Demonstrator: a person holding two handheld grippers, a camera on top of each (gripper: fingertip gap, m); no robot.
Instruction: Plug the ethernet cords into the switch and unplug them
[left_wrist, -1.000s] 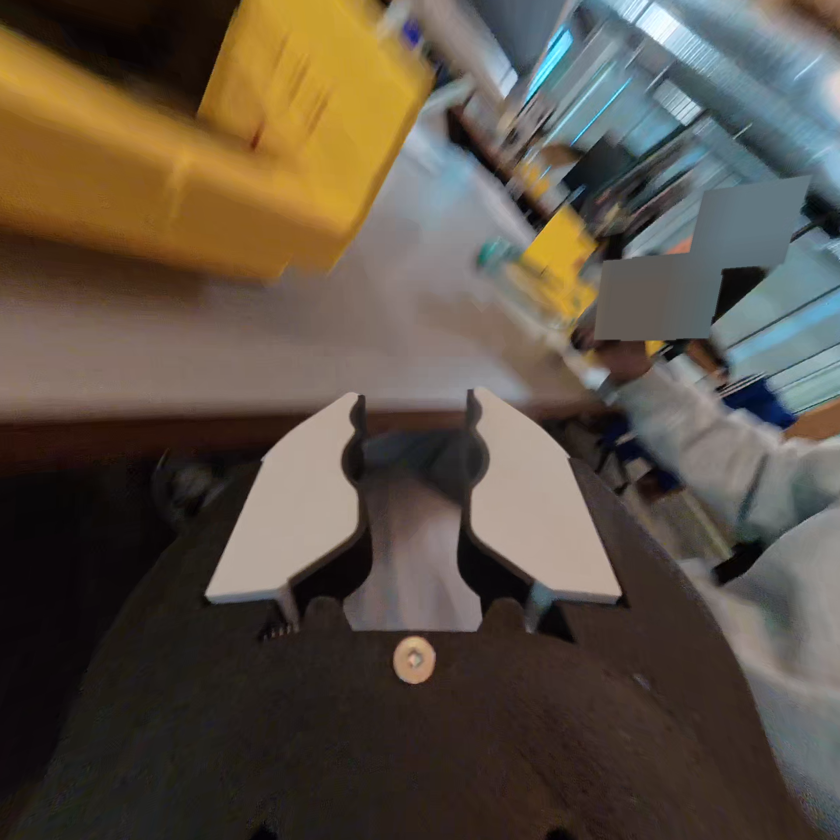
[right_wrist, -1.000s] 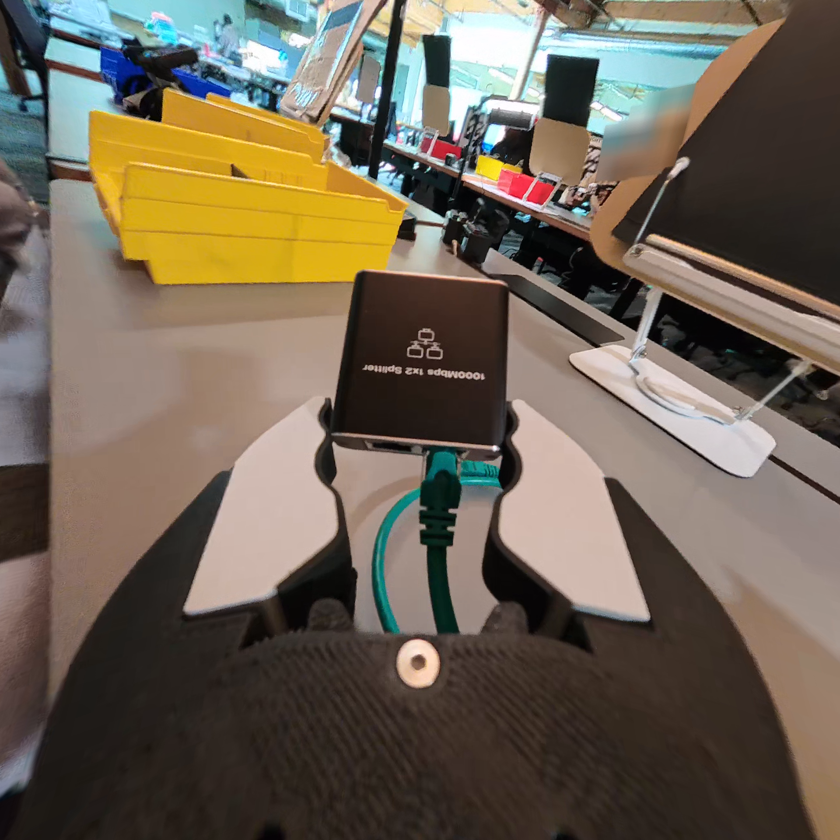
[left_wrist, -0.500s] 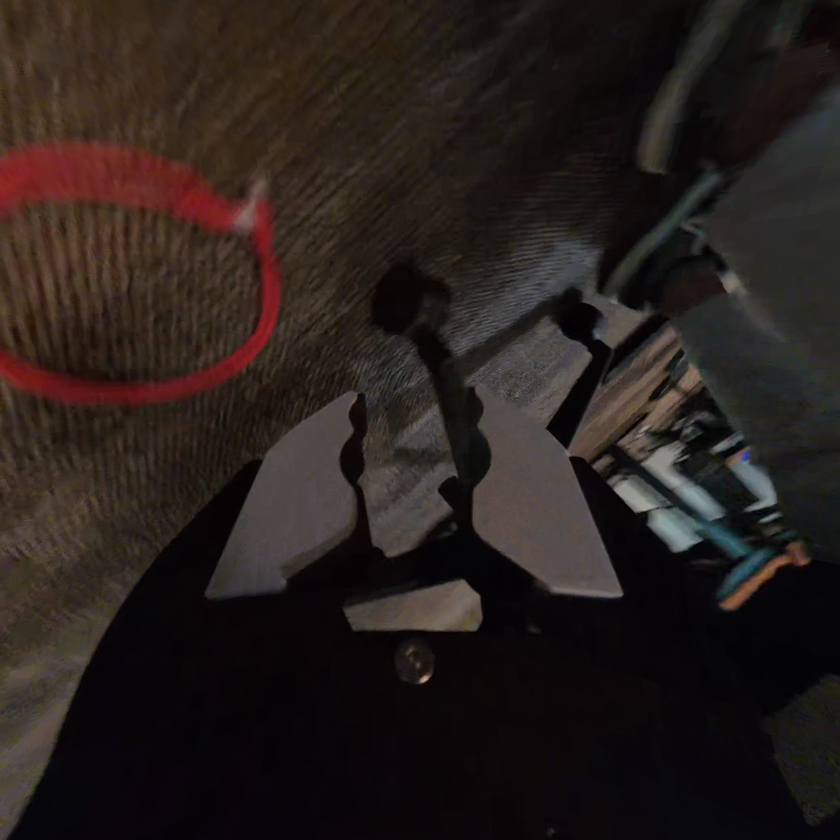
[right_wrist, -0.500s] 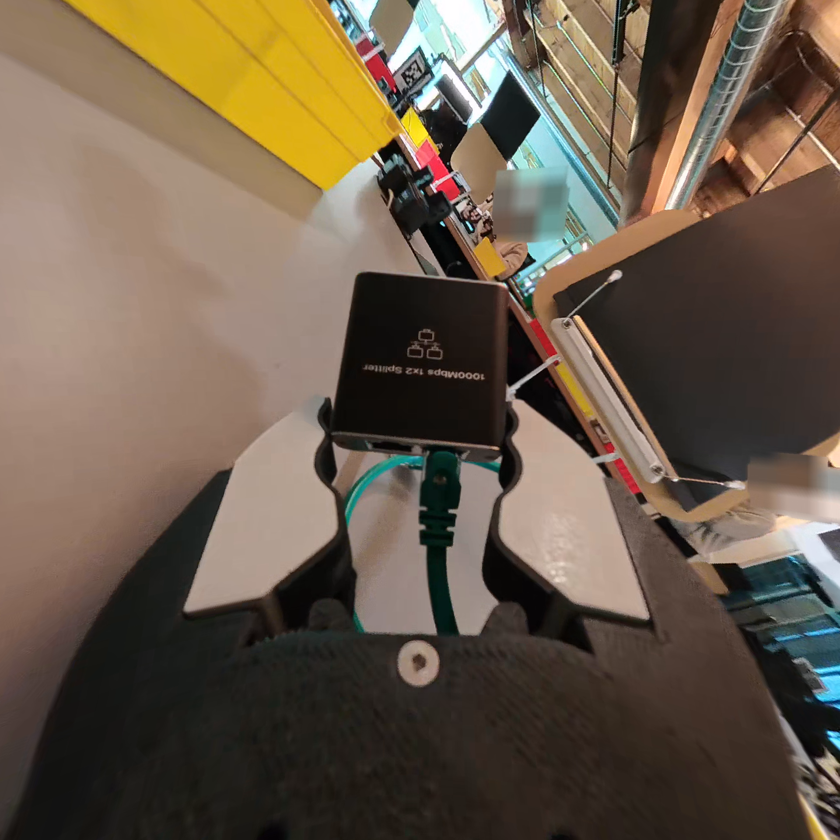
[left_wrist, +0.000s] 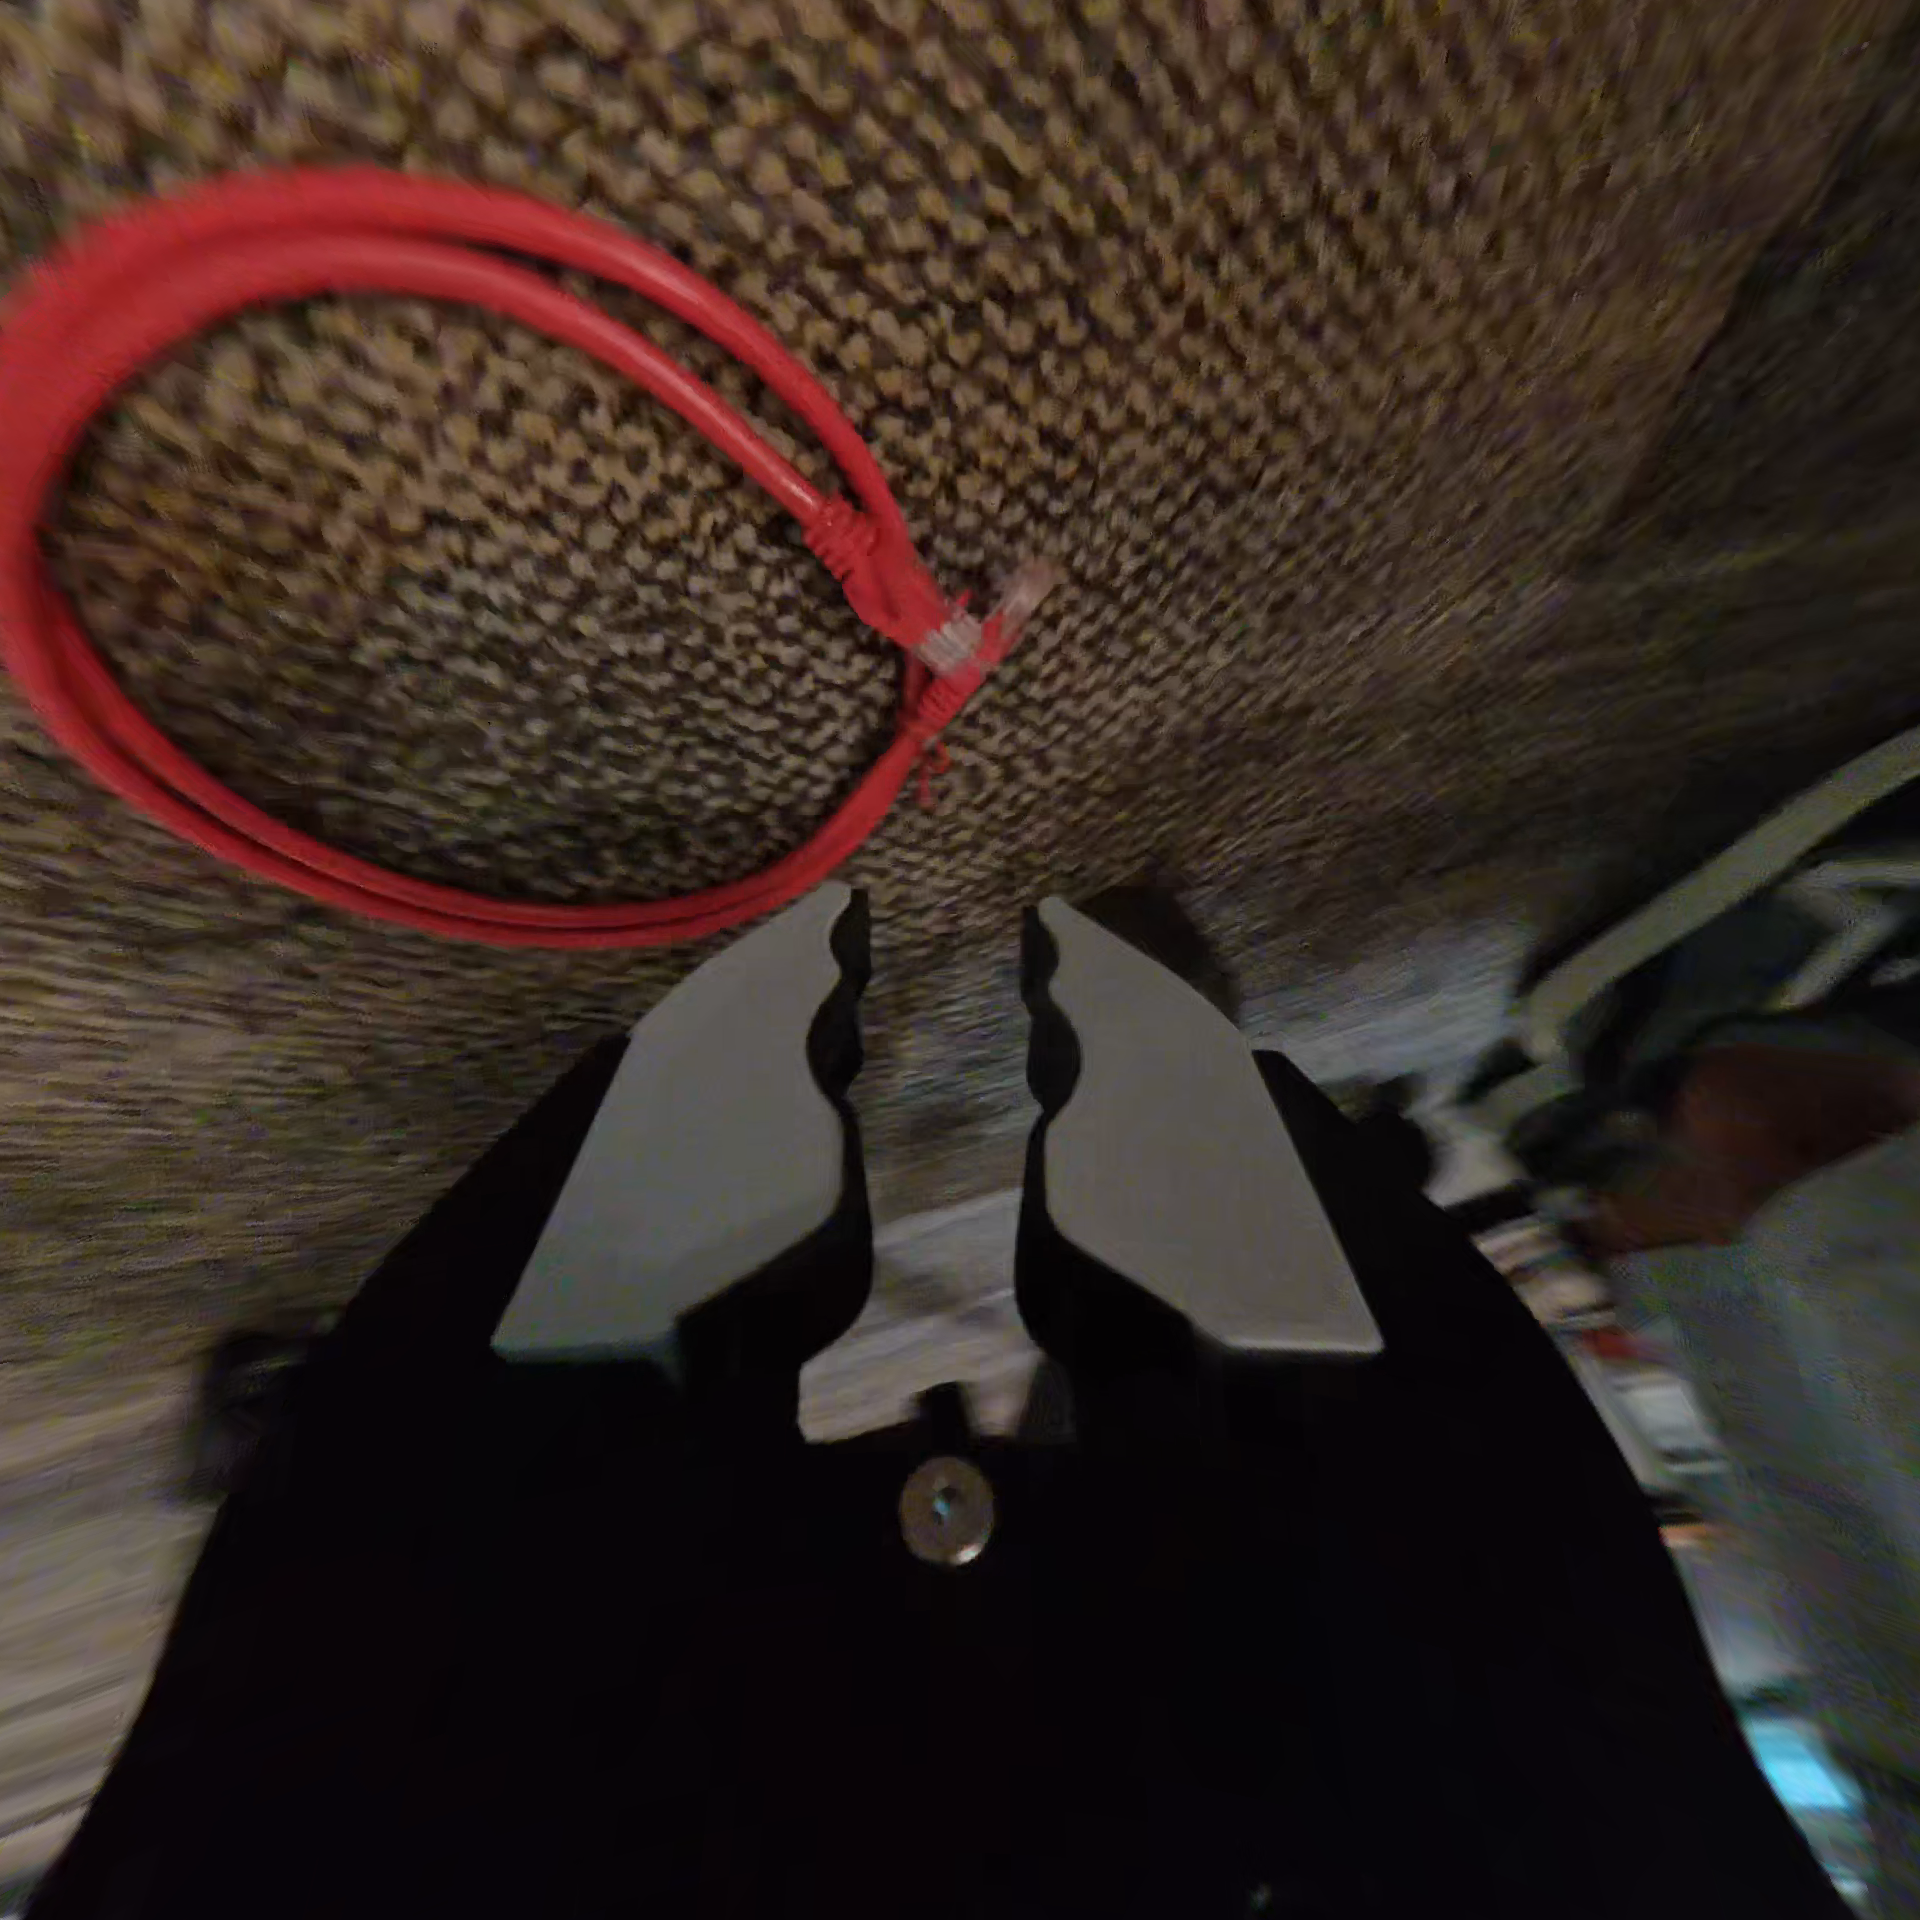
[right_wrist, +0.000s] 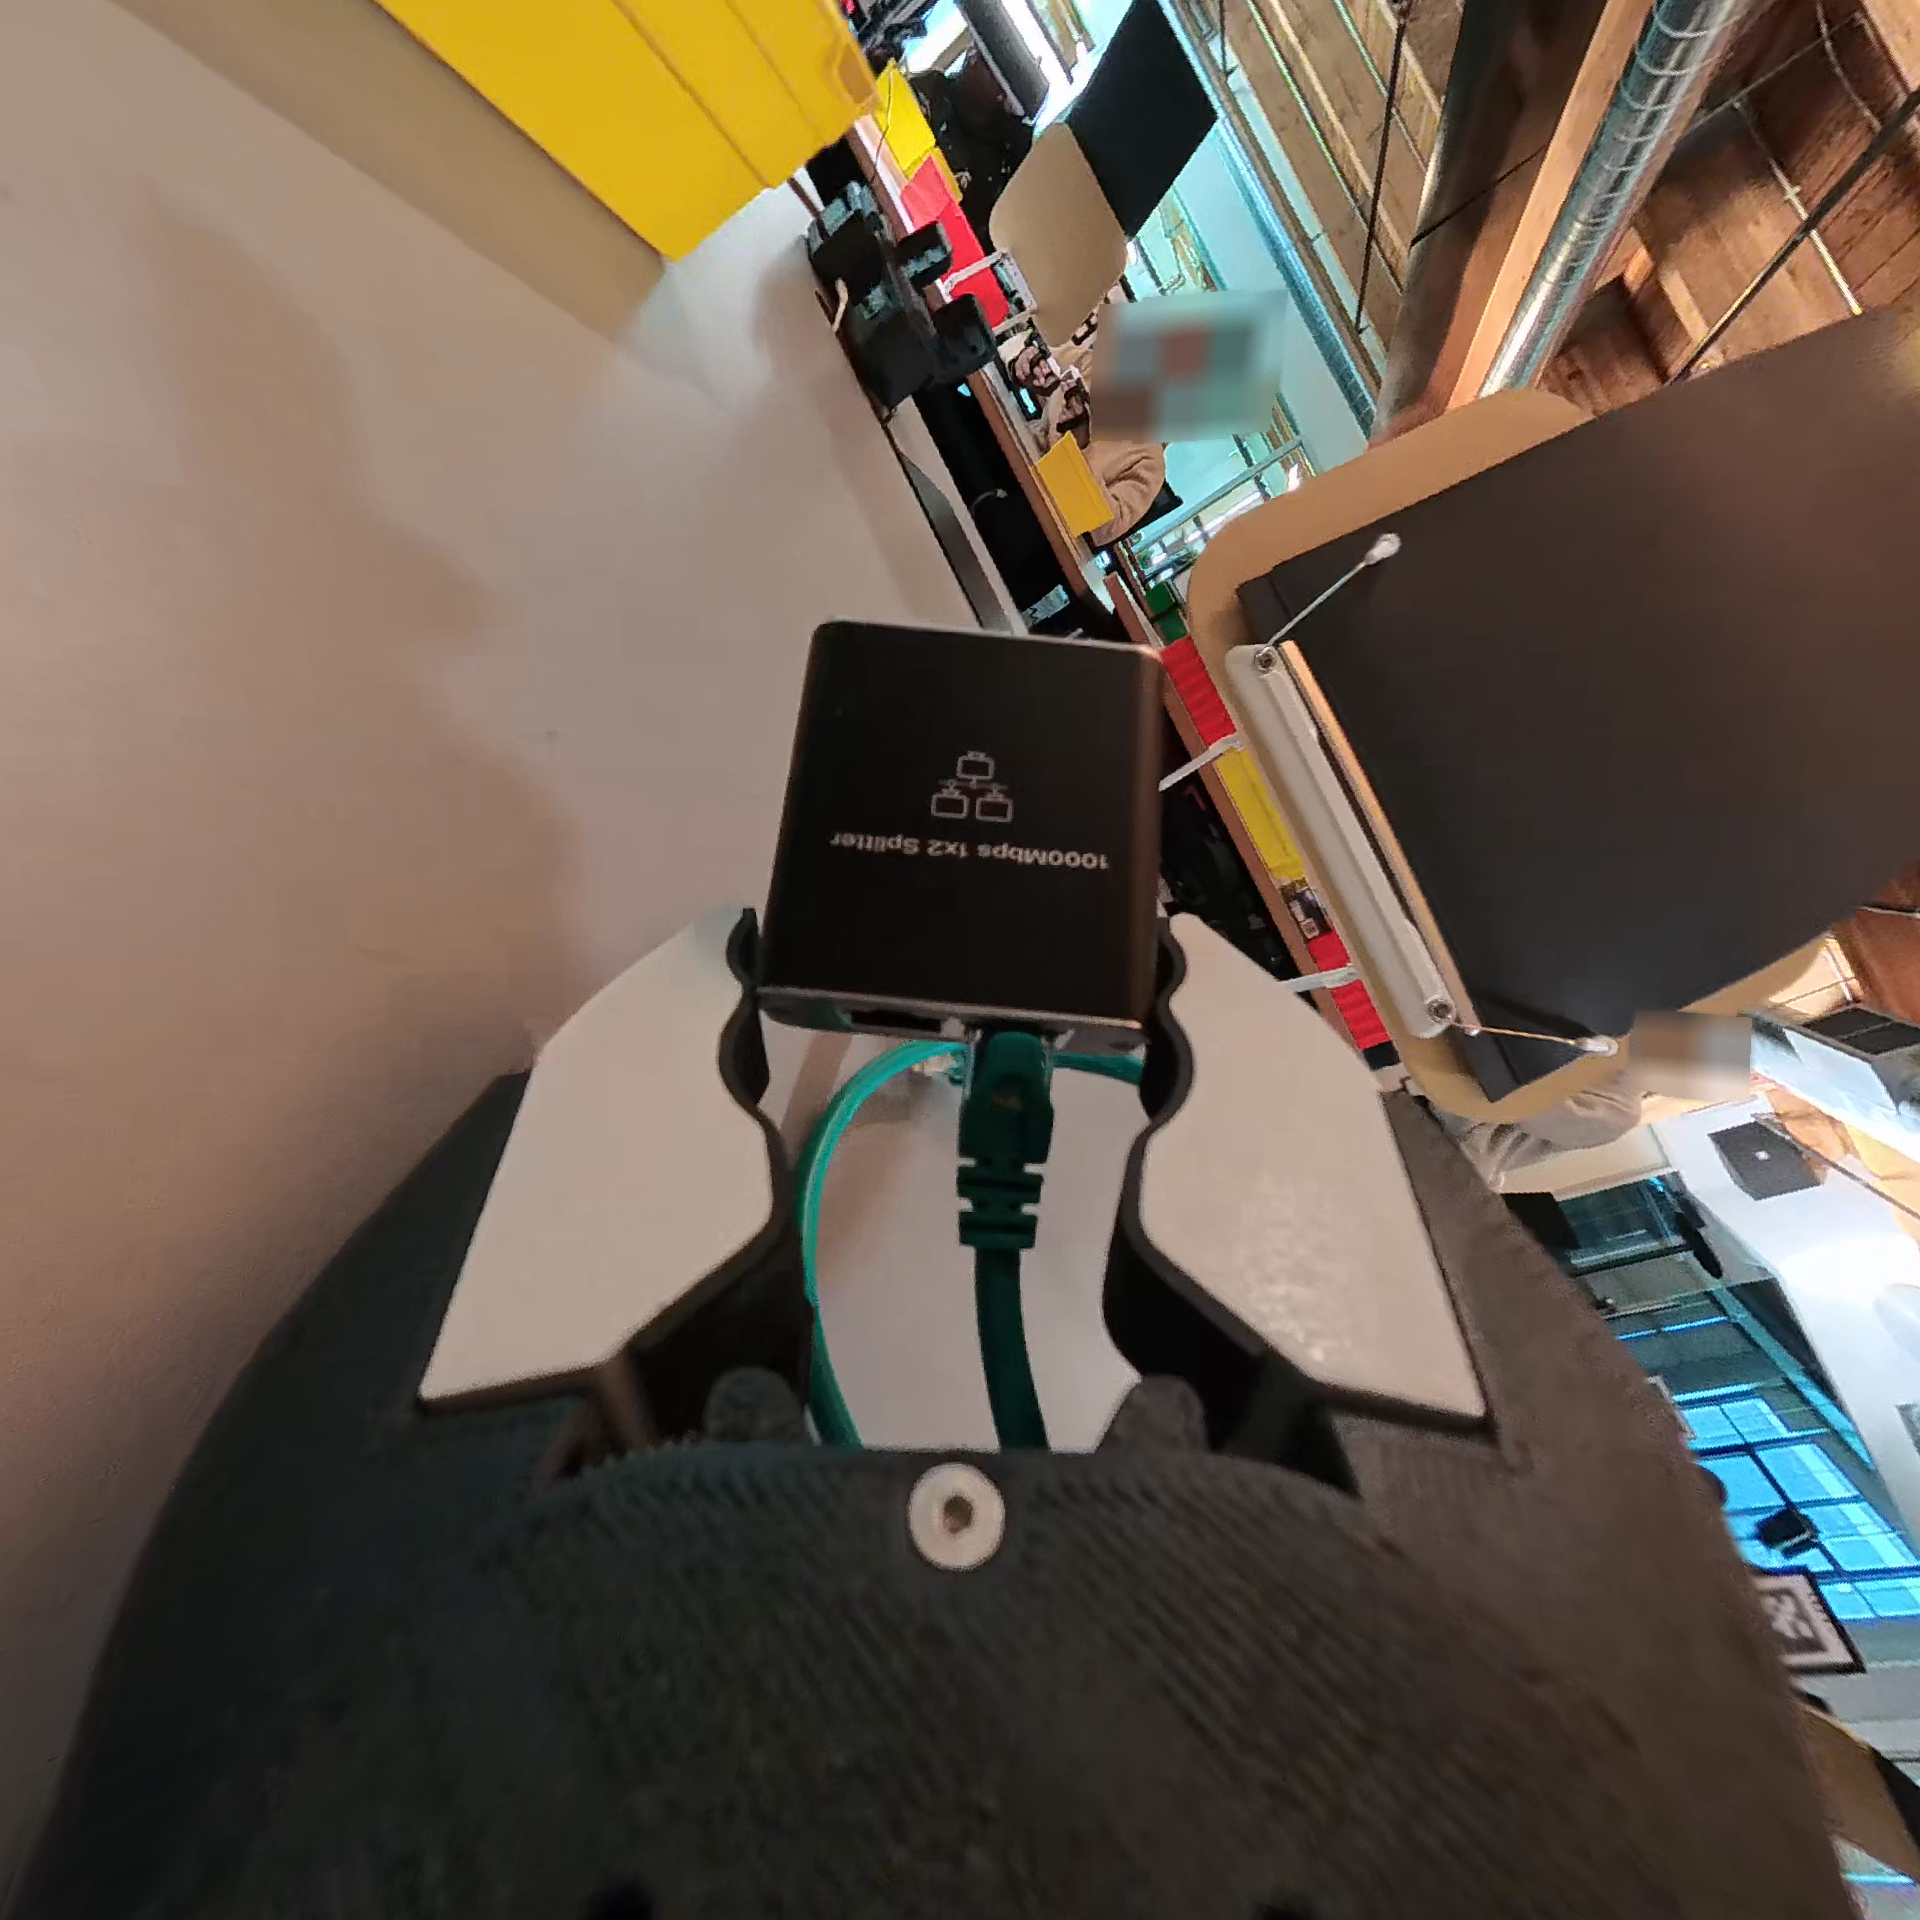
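Down on the carpet (left_wrist: 1143, 312), L view: red cord (left_wrist: 312, 540) lies coiled in a loose oval, up and to the left of the left gripper (left_wrist: 943, 914). Both plug ends meet at the coil's right side, clear tips crossed, near plug (left_wrist: 951, 644) just ahead of the fingertips and a touch left of centre line. Coil's long axis runs roughly left-right across the view; near plug points down-right, toward the gripper. L jaws parted with a narrow gap, nothing between them. Picture is blurred, so latch side of plug can't be made out.

R view: right gripper (right_wrist: 956, 977) clamped on the black switch (right_wrist: 966, 821), pinching its sides at the port end, box held up off the grey table (right_wrist: 312, 623). Green cord (right_wrist: 1003, 1174) sits in the middle port, boot pointing back toward the camera; lighter green loop curls under the box, its far end can't be traced. Left port looks empty.

Judgement: L is the nearer hand by far for the red cord; the pick turns on sliding forward-left and closing across the plug boot, not the cable.

Writing: white lettering and a small network symbol on the switch's top face, upside down to the camera; no brand mark seen. Yellow bins (right_wrist: 665, 114) far back on the table.
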